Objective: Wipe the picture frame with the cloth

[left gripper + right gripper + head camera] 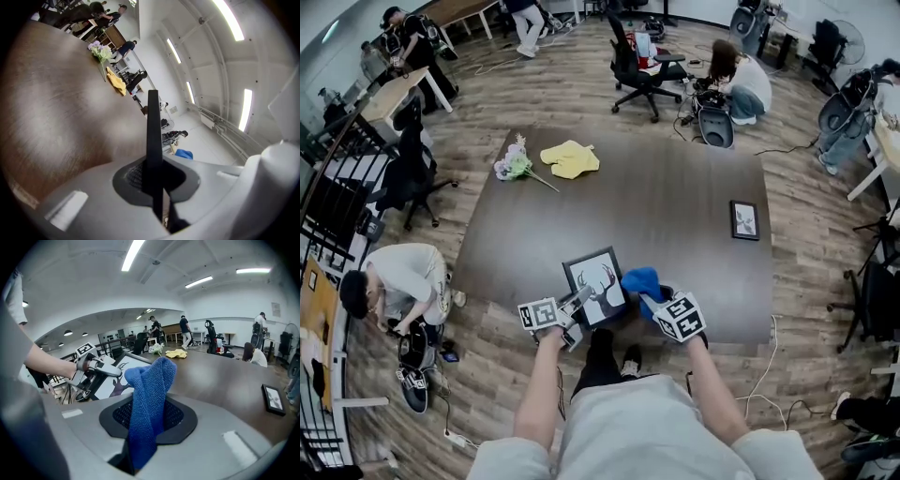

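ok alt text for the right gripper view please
The right gripper is shut on a blue terry cloth standing up between its jaws. Behind it the left gripper grips a black-framed deer picture at the edge of a dark wooden table, where a small black picture frame lies to the right.

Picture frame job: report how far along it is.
Done: the left hand-held gripper is shut on the edge of the deer picture frame, the right hand-held gripper on the blue cloth. In hand: the cloth sits beside the frame's right edge; contact is unclear. Left: the wiping itself.
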The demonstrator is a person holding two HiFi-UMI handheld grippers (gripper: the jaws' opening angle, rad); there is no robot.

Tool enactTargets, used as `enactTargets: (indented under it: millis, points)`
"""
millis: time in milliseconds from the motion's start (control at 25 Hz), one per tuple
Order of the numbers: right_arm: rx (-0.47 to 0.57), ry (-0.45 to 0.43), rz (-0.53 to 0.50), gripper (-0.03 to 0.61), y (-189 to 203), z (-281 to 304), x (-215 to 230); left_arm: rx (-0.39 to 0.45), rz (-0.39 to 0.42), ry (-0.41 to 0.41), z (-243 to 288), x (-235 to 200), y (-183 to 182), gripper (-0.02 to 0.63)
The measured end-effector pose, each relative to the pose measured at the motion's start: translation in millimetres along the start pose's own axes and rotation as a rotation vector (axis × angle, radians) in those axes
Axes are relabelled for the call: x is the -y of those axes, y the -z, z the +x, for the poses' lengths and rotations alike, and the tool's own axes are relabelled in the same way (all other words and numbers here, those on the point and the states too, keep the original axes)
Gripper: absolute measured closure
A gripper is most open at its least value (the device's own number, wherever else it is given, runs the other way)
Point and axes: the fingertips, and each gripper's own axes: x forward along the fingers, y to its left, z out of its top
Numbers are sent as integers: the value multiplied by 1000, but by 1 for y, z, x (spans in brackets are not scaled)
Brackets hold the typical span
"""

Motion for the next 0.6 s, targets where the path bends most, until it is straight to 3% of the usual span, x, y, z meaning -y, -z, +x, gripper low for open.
enactTargets:
  millis: [320, 600]
  points:
    - [52, 5, 83, 495, -1, -9, -8, 14, -40, 15, -11, -4, 17, 551]
    - [76, -9, 71, 495, -10, -9, -17, 20, -45, 47, -14, 2, 19, 551]
